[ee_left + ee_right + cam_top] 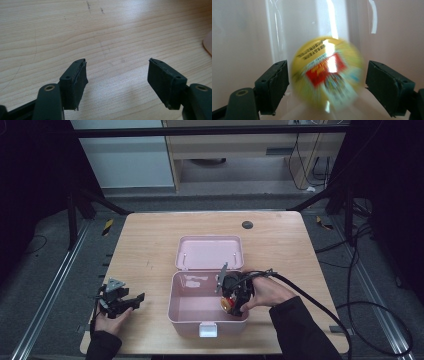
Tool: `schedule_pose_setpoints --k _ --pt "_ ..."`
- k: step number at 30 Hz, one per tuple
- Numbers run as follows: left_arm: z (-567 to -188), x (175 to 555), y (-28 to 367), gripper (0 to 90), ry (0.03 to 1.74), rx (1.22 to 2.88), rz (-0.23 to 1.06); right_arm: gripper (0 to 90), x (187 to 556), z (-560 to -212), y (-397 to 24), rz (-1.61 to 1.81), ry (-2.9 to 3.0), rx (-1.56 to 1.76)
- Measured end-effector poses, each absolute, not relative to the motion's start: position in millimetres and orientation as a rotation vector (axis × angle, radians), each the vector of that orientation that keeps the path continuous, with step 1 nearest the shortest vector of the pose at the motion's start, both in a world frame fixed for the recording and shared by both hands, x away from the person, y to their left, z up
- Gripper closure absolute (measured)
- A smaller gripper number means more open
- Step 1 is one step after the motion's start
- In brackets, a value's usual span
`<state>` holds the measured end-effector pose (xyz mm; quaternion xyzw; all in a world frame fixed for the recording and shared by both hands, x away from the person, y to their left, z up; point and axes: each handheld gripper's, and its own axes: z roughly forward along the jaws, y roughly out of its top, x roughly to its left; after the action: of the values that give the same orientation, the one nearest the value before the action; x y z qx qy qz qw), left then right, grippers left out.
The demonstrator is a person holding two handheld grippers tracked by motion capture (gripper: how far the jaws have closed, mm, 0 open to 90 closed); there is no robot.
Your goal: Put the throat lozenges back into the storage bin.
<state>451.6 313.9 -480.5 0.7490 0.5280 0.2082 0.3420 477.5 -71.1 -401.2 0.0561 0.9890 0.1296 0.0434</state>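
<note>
A round yellow packet (pixel 327 76) with a red label shows blurred inside the pink box (pixel 176 316). It sits between the jaws of my right gripper (pixel 327 82), with a thin gap on each side, so the pads (pixel 277 80) do not press on it. From above, the right gripper (pixel 232 307) points down into the box's right half with the yellow packet (pixel 226 303) at its tips. My left gripper (pixel 133 302) rests at the table's front left, held by a hand. Its jaws (pixel 117 75) stand wide over bare wood with nothing between them.
The box's hinged lid (pixel 210 252) lies open behind it, and a white latch (pixel 207 329) hangs at its front. A dark round grommet (pixel 247 224) sits near the table's far edge. The right gripper's cable (pixel 320 307) trails off to the right.
</note>
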Motion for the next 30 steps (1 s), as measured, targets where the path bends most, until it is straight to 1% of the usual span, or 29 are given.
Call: schedule_pose_setpoints --k 8,12,16,23,30 --pt "-481 452 314 31.0 1.373 1.948 0.542 19.0 477 -399 -72 0.418 3.015 0.185" --pt "-480 452 314 31.0 1.373 1.948 0.542 20.0 476 -392 -74 0.476 2.990 0.204" --pt "-480 451 313 31.1 1.372 1.946 0.544 20.3 475 -380 -81 0.547 2.946 0.238" --pt "-480 451 313 31.4 1.370 1.948 0.546 23.5 472 -353 -100 0.738 2.801 0.324" --pt "-480 451 313 31.6 1.371 1.946 0.547 19.0 472 -339 -120 0.854 2.662 0.431"
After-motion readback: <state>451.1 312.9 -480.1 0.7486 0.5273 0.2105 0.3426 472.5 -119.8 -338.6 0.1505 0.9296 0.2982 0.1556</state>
